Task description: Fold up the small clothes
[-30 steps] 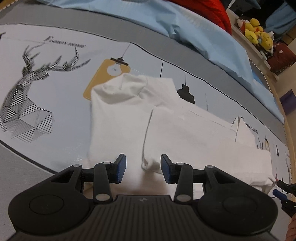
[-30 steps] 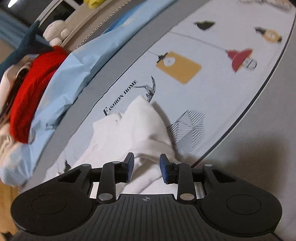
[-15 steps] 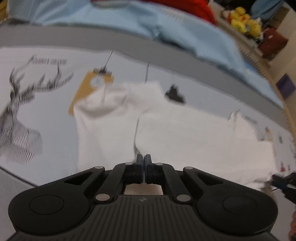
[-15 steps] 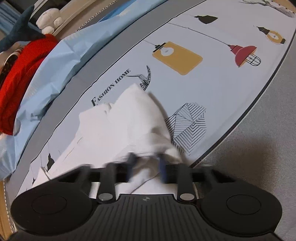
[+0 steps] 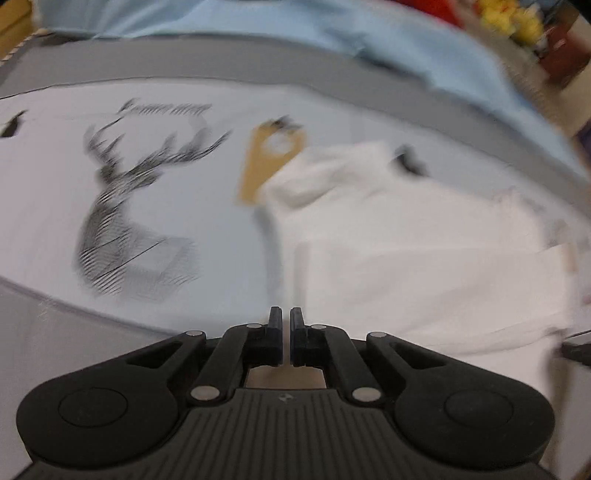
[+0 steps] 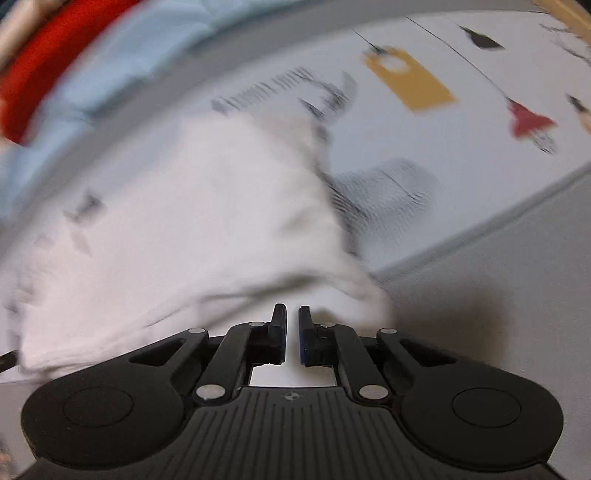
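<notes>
Both grippers pinch the near hem of the white garment (image 5: 424, 266) lying on the printed bedsheet (image 5: 207, 221). The left gripper (image 5: 286, 325) is squeezed nearly tight, the right gripper (image 6: 292, 325) a little wider on bunched cloth, though blur makes the grip itself hard to confirm. I'd lift both corners evenly and carry them away together, so the fold lands square. The fabric looks soft, thin, limp cotton; beyond lie a pale blue quilt (image 5: 295, 22) and a red blanket (image 6: 48, 55).
</notes>
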Demonstrator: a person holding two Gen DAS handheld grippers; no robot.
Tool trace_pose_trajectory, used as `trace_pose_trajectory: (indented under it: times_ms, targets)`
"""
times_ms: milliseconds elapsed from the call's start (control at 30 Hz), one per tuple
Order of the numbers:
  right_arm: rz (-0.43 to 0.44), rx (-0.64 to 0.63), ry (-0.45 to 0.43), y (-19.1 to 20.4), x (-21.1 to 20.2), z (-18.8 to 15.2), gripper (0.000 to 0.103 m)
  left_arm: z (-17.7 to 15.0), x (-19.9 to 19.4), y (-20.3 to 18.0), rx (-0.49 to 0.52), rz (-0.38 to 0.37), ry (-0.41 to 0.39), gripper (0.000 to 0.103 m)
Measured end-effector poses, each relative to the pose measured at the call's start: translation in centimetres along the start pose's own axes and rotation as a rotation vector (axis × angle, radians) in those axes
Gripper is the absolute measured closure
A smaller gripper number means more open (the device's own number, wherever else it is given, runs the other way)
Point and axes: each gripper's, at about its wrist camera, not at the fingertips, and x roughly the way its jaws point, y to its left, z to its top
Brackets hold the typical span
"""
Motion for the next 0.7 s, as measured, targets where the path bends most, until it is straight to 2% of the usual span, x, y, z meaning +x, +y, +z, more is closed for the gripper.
trace_pose_trajectory:
  times_ms: [67,167,233,300,333,467,567,700]
  targets:
    - [-0.024,0.024,-0.01,-0.7,-0.3,0.2,0.093,0.4,-0.9,1.0,-0.041,-0.023,-0.042,0.101]
    - [-0.015,0.048,-0.106,-1.3,-2.5,1.0,0.093,1.1,-2.3,1.3,-0.061,-0.083,-0.106,0.099]
    - [0.009,0.069,-0.184,-1.5,-3.6,1.3,0.093,1.2,-2.2,0.7,-0.051,-0.104,-0.109,0.099]
    - [0.06,0.077,-0.207,-1.6,-3.4,1.6,0.093,1.0,-1.8,0.2,-0.043,-0.113,-0.106,0.099]
    - [0.084,0.073,-0.209,-1.5,-3.0,1.7,0.089,0.8,-1.7,0.2,-0.041,-0.115,-0.103,0.098]
    - [0.099,0.056,-0.151,-0.8,-0.6,1.5,0.078,0.9,-1.0,0.1,-0.058,-0.123,-0.095,0.097]
    - [-0.021,-0.001,0.011,-0.7,1.7,0.8,0.078,0.9,-0.8,-0.2,-0.047,-0.119,-0.092,0.097]
    - [-0.034,-0.008,0.014,-1.2,0.9,1.0,0.079,1.1,-0.6,0.1,-0.053,-0.112,-0.089,0.097]
